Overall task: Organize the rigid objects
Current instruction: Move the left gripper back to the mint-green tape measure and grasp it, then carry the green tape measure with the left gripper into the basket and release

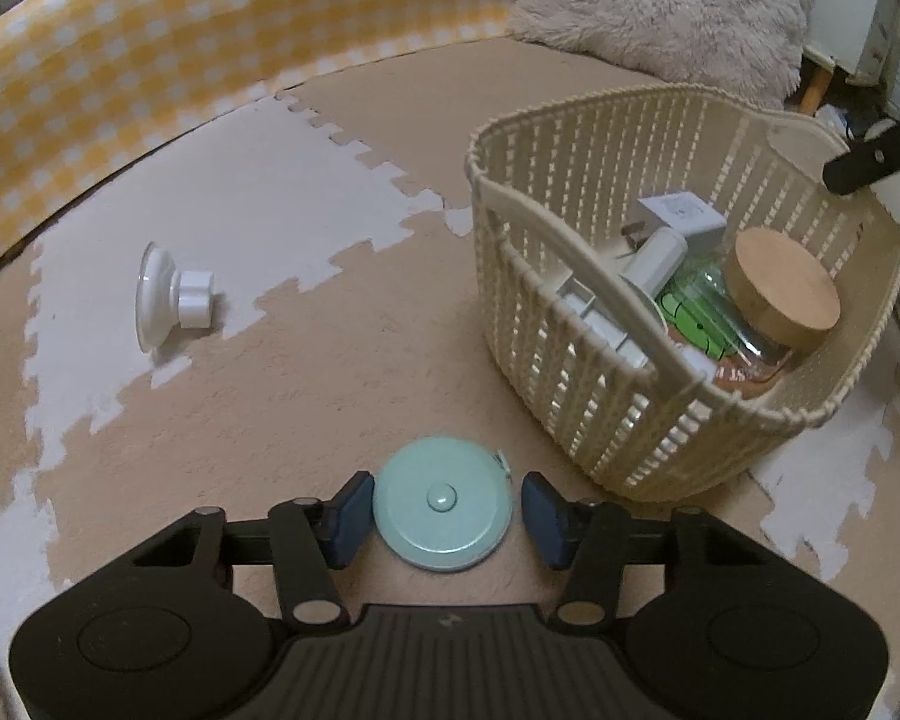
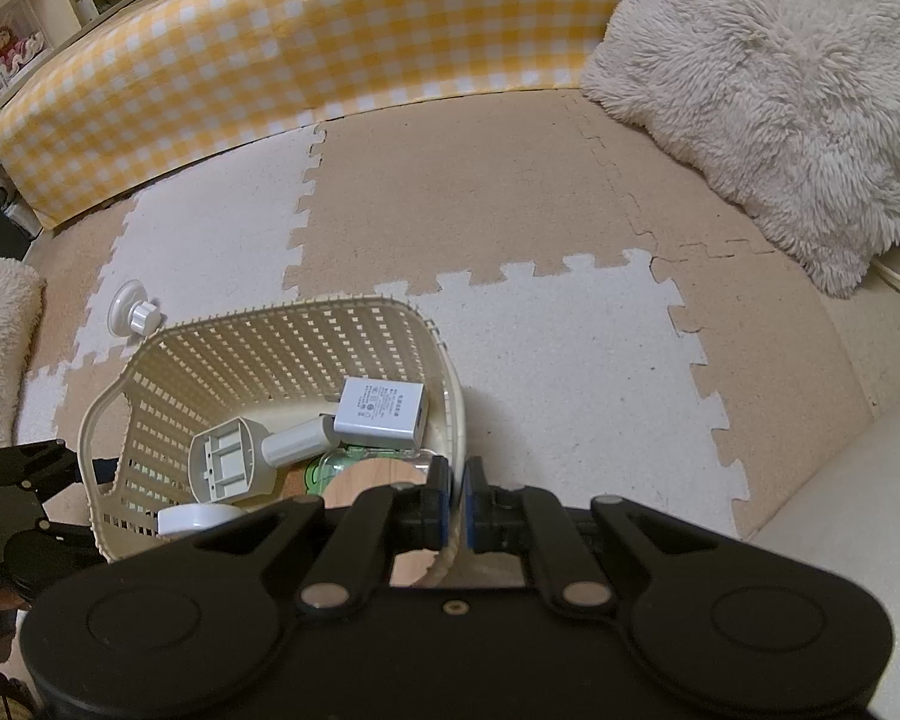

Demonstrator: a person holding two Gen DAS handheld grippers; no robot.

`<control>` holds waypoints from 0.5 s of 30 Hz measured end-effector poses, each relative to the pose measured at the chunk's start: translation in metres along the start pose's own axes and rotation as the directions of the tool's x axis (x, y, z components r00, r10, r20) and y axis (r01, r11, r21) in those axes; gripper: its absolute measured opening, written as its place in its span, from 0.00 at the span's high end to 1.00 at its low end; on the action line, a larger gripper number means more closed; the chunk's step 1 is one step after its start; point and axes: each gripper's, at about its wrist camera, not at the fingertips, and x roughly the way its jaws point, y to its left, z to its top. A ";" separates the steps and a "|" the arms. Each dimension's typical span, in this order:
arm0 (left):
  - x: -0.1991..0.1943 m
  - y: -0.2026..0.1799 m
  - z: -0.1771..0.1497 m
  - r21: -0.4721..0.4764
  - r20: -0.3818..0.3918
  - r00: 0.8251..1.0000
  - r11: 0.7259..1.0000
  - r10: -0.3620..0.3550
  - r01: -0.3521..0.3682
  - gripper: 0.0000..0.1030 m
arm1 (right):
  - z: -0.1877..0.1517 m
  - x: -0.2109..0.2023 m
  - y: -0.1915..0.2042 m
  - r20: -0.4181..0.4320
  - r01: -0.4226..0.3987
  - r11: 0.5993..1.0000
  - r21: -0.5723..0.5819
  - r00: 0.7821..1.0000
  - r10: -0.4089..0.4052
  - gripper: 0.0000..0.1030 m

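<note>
Tape measure (image 1: 443,503) (mint, round) lies between the left hand-held gripper (image 1: 444,507), pads apart.

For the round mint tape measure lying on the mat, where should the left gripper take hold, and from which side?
Grip the tape measure across its round edge, coming from above. It lies flat, button face up, so only the rim gives opposed faces. The left gripper already straddles it, pads beside the rim with slight gaps showing.

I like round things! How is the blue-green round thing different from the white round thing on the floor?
The tape measure is mint and lies flat; the suction cup is white and tipped on its side. The tape measure sits between the left gripper fingers; the suction cup lies alone. Both are outside the basket.
</note>
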 end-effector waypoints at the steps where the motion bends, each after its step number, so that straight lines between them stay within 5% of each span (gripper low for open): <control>1: 0.000 0.001 0.000 -0.004 0.001 1.000 1.000 0.000 0.000 0.51 | 0.000 0.000 0.000 0.000 0.000 1.000 0.000 1.000 0.000 0.95; 10: -0.004 0.005 0.001 -0.030 -0.002 1.000 0.999 0.017 -0.017 0.51 | 0.000 0.000 0.000 0.000 -0.001 1.000 0.001 1.000 0.001 0.95; 15: -0.026 0.027 0.010 -0.150 0.070 0.996 0.988 0.055 -0.044 0.51 | 0.000 0.000 0.000 0.000 0.000 1.000 0.001 1.000 0.000 0.95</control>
